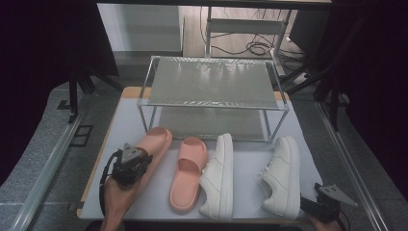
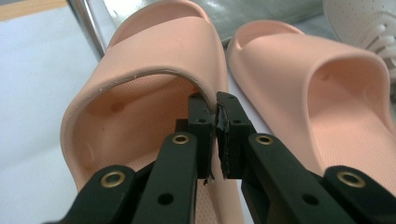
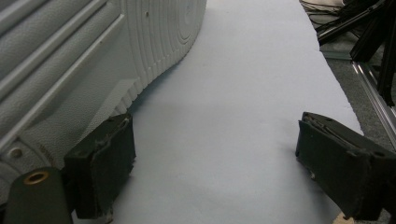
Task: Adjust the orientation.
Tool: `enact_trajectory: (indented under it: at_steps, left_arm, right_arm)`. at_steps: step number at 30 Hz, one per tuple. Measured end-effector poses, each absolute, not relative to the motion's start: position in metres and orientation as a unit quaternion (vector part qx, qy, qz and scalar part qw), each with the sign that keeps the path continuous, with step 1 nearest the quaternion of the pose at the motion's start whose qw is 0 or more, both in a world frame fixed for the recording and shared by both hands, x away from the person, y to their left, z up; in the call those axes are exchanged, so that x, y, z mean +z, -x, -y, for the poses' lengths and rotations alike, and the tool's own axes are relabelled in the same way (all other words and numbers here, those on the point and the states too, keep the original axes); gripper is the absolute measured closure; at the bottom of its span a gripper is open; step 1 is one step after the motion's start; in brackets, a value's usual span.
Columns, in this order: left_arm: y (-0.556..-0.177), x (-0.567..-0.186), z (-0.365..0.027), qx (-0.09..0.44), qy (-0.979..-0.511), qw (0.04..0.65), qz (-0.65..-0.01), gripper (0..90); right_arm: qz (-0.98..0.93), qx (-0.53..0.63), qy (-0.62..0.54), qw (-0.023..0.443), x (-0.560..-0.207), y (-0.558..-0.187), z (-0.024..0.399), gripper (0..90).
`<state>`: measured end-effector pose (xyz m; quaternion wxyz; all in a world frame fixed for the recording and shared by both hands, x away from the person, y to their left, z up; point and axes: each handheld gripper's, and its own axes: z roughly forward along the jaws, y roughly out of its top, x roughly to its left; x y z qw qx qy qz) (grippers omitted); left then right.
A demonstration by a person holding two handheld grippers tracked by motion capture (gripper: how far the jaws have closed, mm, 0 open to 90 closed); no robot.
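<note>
Two pink slides and two white sneakers lie in a row on the white table (image 1: pixel 251 159). My left gripper (image 1: pixel 146 160) is shut on the strap edge of the left pink slide (image 1: pixel 158 138); in the left gripper view the jaws (image 2: pixel 217 105) pinch the rim of that slide's strap (image 2: pixel 159 51). The second pink slide (image 1: pixel 188 173) (image 2: pixel 317 84) lies just to its right. My right gripper (image 1: pixel 315 204) (image 3: pixel 212 144) stands open at the table's front right. Its left pad is beside the sole of the right white sneaker (image 1: pixel 281 175) (image 3: pixel 70 60), with only table between the jaws.
The other white sneaker (image 1: pixel 219 175) lies on its side between the second slide and the right sneaker. A two-tier metal shoe rack (image 1: pixel 211 84) stands at the back of the table. Metal rails and dark stands run along both sides.
</note>
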<state>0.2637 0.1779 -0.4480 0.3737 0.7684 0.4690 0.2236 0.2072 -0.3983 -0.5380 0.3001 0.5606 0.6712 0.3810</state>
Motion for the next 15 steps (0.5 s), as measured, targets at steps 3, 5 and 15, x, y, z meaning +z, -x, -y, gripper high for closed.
enact_trajectory:
  at_steps: [3, 5, 15]
  left_arm:
    - [-0.269, -0.448, -0.174, 0.226, -0.766, 0.374, -0.472, 85.1]
    - [-0.276, -0.449, -0.169, 0.229, -0.762, 0.377, -0.475, 85.1]
    - [-0.298, -0.452, -0.156, 0.228, -0.752, 0.384, -0.485, 84.9]
  right_arm:
    - [-0.672, 0.381, -0.560, 0.301, -0.538, -0.207, 0.398, 12.1]
    - [-0.671, 0.381, -0.560, 0.300, -0.538, -0.207, 0.398, 12.1]
    - [-0.672, 0.381, -0.559, 0.301, -0.538, -0.207, 0.399, 12.1]
